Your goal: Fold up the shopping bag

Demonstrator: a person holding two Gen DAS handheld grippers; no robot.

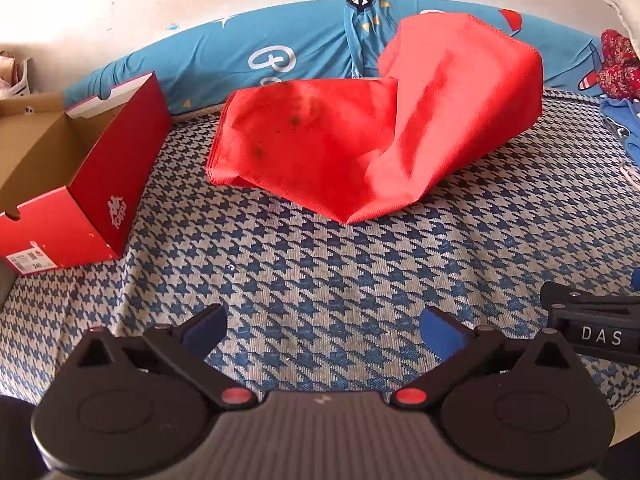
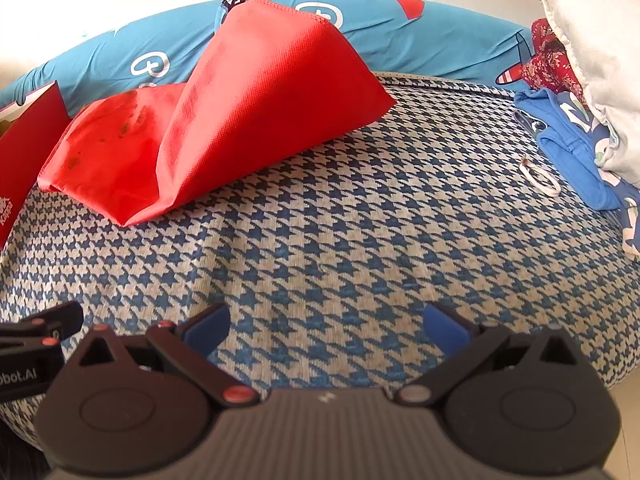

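A red non-woven shopping bag (image 1: 360, 132) lies crumpled on the blue-and-white houndstooth bed cover (image 1: 300, 272), its right part puffed up and its left part flat with dark stains. In the right wrist view the same bag (image 2: 224, 112) rises in a peak at the upper left. My left gripper (image 1: 322, 330) is open, low over the cover, well short of the bag. My right gripper (image 2: 326, 330) is open too, nothing between its blue pads, also short of the bag. Each gripper's side shows at the edge of the other's view.
An open red shoe box (image 1: 80, 184) stands on the cover left of the bag. A blue patterned bolster (image 1: 240, 56) runs along the wall behind. Blue clothes (image 2: 576, 148), a red floral cloth (image 2: 548, 60) and a pale pillow (image 2: 592, 52) pile at the right, with a white band (image 2: 540, 178) near them.
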